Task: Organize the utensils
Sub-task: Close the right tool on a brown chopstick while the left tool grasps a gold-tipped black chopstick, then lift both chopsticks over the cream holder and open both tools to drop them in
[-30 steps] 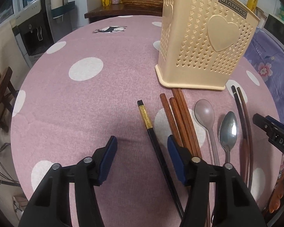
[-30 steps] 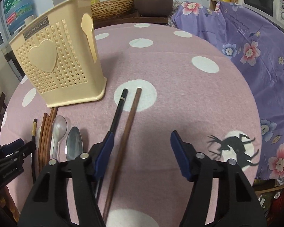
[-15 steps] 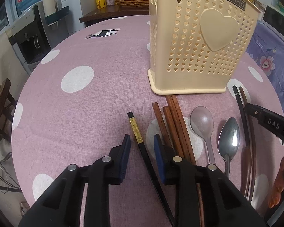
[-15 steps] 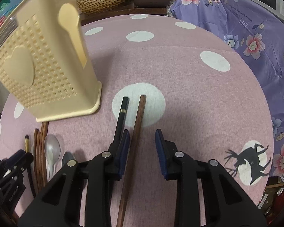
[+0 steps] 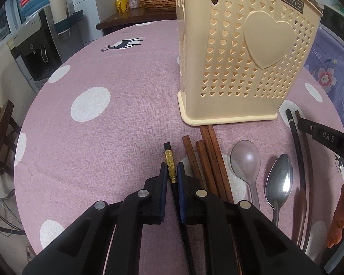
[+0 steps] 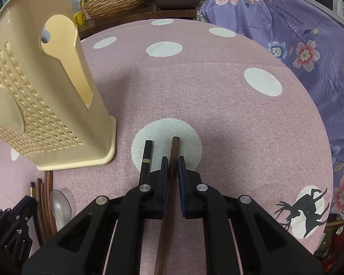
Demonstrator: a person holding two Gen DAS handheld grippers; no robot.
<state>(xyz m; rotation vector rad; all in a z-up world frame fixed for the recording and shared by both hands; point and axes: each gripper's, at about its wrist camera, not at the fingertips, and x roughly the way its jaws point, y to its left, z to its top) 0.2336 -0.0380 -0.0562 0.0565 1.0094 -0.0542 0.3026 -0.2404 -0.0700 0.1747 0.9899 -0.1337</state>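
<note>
Both clenched: left hand-held gripper (image 5: 171, 171) grasps black chopstick (image 5: 169, 160), right hand-held gripper (image 6: 171, 167) brown chopstick (image 6: 174, 146).

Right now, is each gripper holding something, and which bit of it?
Left gripper: black gold-banded chopstick, near its top end. Right gripper: brown wooden chopstick, near its top.

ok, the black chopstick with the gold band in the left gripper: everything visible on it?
The black chopstick is a slim, square-ended stick, glossy black, with a patterned gold band just below its tip. It lies flat on the pink dotted tablecloth, tip towards the cream basket, left of the brown wooden chopsticks and apart from them. The left gripper, whose jaws have just been closing, pinches it at the band. Its lower length runs under the gripper.
</note>
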